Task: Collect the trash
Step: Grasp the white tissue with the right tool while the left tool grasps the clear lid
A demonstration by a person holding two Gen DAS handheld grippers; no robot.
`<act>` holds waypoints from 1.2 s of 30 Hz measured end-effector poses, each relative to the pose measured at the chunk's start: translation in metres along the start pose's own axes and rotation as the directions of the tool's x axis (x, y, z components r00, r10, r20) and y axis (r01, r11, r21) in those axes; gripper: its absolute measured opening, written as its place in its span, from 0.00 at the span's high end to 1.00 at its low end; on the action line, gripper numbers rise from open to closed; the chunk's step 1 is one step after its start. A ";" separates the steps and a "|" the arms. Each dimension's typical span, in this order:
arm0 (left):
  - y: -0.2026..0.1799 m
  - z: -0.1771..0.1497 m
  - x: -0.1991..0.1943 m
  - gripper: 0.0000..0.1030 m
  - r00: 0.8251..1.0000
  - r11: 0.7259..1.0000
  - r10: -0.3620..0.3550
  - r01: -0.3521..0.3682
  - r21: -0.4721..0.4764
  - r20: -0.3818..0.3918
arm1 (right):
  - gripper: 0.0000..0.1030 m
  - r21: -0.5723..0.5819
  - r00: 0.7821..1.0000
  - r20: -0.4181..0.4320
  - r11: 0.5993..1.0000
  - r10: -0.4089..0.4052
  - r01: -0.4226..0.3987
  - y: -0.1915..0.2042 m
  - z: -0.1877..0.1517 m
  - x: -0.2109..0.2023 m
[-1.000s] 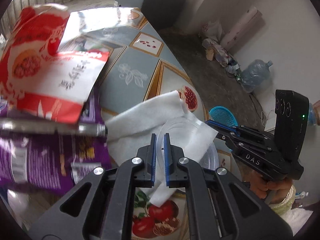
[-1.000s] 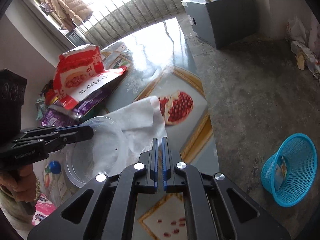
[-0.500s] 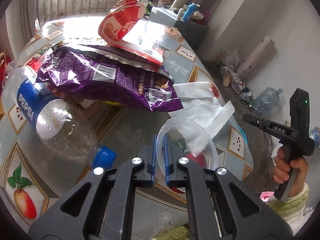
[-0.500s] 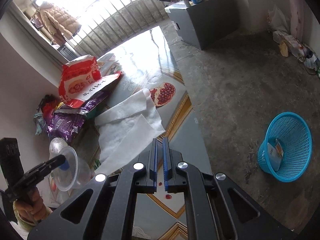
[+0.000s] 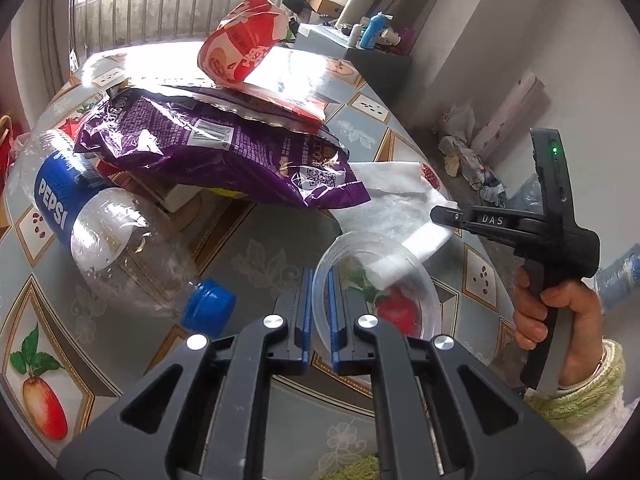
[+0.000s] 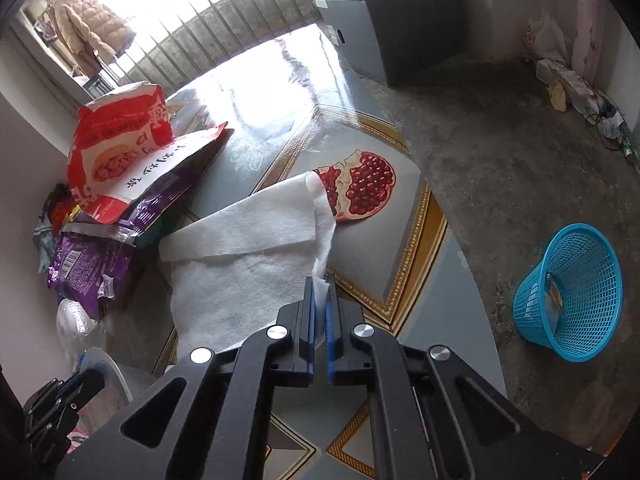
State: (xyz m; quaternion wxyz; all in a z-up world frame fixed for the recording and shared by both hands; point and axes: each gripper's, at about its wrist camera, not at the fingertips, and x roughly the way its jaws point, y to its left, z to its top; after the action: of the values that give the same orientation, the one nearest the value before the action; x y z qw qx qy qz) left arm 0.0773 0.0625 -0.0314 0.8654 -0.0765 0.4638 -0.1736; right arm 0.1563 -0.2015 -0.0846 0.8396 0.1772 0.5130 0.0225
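A fruit-patterned tabletop (image 5: 256, 248) carries the litter. Left of the left tool (image 5: 318, 316), a crushed clear bottle (image 5: 92, 216) reads "PEPSI"; that tool grips a thin clear plastic lid (image 5: 372, 280) by its rim. The right tool (image 6: 319, 320), lettered "DAS", has just closed, pinching the limp, light white tissue sheet (image 6: 248, 256) at its near edge.

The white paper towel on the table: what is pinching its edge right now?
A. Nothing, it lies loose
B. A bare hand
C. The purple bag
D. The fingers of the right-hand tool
D: in the right wrist view, the white paper towel runs up between the closed blue fingers of the right gripper.
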 end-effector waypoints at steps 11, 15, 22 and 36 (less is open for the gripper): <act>-0.011 0.002 0.006 0.95 0.999 0.999 -0.036 0.036 0.025 -0.018 | 0.97 -0.008 0.998 0.025 0.998 -0.058 0.058 -0.029 -0.030 -0.067; -0.020 0.001 0.009 0.95 0.998 0.998 -0.049 0.050 0.036 -0.031 | 0.97 0.047 0.997 0.046 0.997 -0.056 0.054 -0.049 -0.041 -0.091; -0.025 0.000 0.021 0.95 0.996 0.998 -0.040 0.043 0.039 -0.074 | 0.97 0.121 0.995 0.091 0.992 -0.043 0.032 -0.061 -0.037 -0.085; -0.025 0.009 0.030 0.95 0.993 0.998 -0.034 0.040 0.048 -0.113 | 0.51 0.101 0.998 0.045 0.994 -0.034 0.029 -0.044 -0.013 -0.026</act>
State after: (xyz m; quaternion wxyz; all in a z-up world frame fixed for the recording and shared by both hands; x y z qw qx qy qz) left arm 0.0943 0.0281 -0.0431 0.8362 -0.0536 0.5057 -0.2053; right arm 0.1268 -0.2452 -0.0818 0.8416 0.2114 0.4965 -0.0206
